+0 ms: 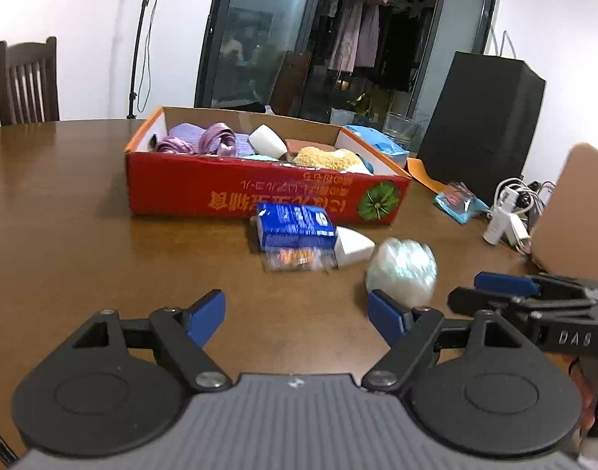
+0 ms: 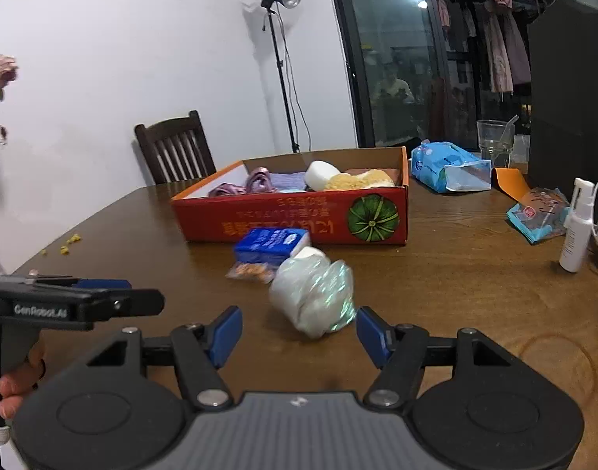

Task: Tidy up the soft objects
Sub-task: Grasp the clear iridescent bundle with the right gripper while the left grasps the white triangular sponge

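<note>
A red cardboard box [image 1: 236,192] [image 2: 299,219] stands mid-table and holds purple cloth [image 1: 205,141], a white sponge [image 1: 265,141] and a yellow fluffy piece [image 1: 326,156]. In front of it lie a blue tissue pack [image 1: 295,225] [image 2: 271,243] on a snack packet [image 1: 295,260], a white wedge sponge [image 1: 354,248] and a shiny crumpled plastic bundle [image 1: 401,270] [image 2: 312,295]. My right gripper [image 2: 299,335] [image 1: 467,291] is open, and the bundle sits at the mouth of its jaws. My left gripper [image 1: 297,315] [image 2: 138,293] is open over bare table, left of the bundle.
To the right are a blue wipes pack [image 2: 448,168], a glass [image 2: 495,141], a black box [image 1: 483,125], a teal packet [image 2: 538,215], a white spray bottle [image 2: 577,227] and cables [image 1: 514,199]. A chair [image 2: 173,149] stands behind the table. Crumbs [image 2: 69,244] lie at the left.
</note>
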Motion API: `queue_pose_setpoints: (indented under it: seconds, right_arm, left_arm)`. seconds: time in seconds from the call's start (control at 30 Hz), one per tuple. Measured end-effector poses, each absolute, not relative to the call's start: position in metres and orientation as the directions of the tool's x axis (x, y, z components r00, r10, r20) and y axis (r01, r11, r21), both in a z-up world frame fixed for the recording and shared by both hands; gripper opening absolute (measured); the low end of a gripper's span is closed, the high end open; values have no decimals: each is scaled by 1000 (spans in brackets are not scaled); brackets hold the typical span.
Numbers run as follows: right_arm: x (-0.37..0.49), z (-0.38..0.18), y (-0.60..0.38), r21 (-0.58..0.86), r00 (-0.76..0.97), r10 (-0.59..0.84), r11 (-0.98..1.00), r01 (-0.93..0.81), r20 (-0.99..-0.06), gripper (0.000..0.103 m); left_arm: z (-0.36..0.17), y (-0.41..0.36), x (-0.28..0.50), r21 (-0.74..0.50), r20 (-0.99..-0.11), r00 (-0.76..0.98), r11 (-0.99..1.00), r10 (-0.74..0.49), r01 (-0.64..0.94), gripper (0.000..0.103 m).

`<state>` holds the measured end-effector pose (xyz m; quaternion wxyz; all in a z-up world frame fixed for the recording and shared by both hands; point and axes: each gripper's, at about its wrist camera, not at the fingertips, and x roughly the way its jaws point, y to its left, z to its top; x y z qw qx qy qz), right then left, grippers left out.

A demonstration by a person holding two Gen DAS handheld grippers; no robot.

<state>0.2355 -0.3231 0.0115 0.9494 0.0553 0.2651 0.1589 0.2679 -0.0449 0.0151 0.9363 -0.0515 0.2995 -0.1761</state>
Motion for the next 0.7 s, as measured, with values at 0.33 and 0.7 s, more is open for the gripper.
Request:
queue_pose_setpoints:
  seconds: [0.33,0.7]
  right_arm:
    - [308,-11,-334,233,775,350,936,-265,-527,39]
    - [329,-15,-381,331,826,298,933,-145,-478,33]
  left_arm:
    - [7,-101,326,-159,-568,706,898,-424,411,50]
    - [-11,-164,355,-3,-600,698,873,-391,487,48]
